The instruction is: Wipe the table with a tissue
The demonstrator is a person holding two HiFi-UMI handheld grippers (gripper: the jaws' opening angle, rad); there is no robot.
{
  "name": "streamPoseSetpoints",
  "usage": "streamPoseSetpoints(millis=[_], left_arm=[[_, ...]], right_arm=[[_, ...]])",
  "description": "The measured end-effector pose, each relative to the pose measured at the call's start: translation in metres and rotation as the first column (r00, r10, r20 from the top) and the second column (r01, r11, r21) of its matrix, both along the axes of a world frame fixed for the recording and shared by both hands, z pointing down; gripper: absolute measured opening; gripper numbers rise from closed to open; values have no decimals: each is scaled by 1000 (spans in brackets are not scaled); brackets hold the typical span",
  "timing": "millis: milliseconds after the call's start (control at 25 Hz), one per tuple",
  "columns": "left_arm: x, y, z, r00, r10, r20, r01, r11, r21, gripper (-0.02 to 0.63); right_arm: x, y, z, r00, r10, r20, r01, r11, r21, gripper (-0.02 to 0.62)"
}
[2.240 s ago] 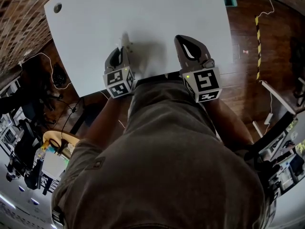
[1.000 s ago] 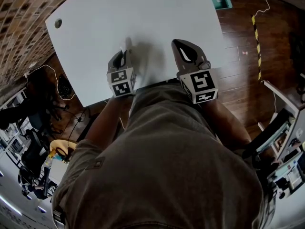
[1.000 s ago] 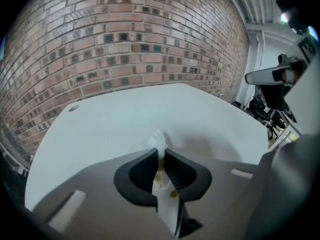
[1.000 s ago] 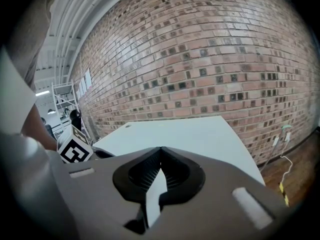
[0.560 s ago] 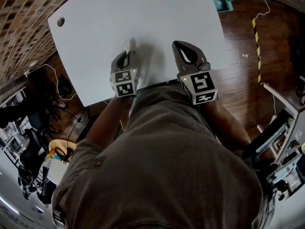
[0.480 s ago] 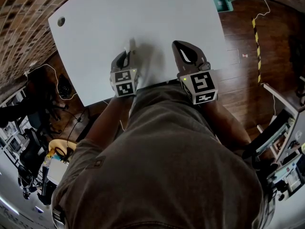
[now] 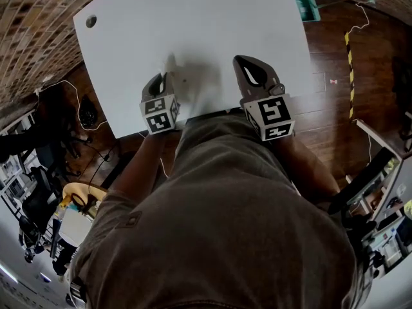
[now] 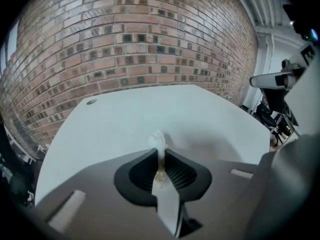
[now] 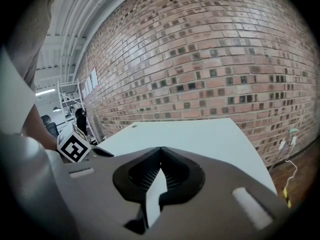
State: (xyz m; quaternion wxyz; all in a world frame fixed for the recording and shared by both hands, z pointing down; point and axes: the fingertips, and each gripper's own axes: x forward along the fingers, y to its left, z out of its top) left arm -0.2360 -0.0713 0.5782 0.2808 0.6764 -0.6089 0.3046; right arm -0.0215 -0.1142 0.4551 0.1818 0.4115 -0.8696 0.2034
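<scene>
A small white tissue is pinched in my left gripper, which sits low over the near part of the white table. In the left gripper view the twisted tissue sticks out past the tips of the left gripper, and the jaws are shut on it. My right gripper hovers over the near edge to the right. Its jaws are shut with nothing between them, as the right gripper view shows at the right gripper.
A round cable hole marks the table's far left corner. A brick wall stands behind the table. On the wooden floor to the right lie a teal box and yellow-black tape. Cables run at the left.
The left gripper has slid with the tissue a little left and back toward the table's near edge. The right gripper has hardly moved.
</scene>
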Motion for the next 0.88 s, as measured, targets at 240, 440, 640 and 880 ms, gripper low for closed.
streamPoseSetpoints(millis=[240,440,640,880], left_arm=[[-18,21,5,999,-49,-18,48,998,-44,44],[-21,26,7,999,-39,30,40,998,-50,44],[-12,25,10,1000,-13,19,14,998,-60,44],[12,22,5,998,63,26,-61,997,-54,43]], right_arm=[[-15,6,-3,1000,-25,8,25,1000,8,15],[-19,16,-1,1000,-30,0,30,1000,6,15],[-16,18,-1,1000,-18,1,18,1000,3,15],[-8,20,-1,1000,2,0,-2,1000,3,15]])
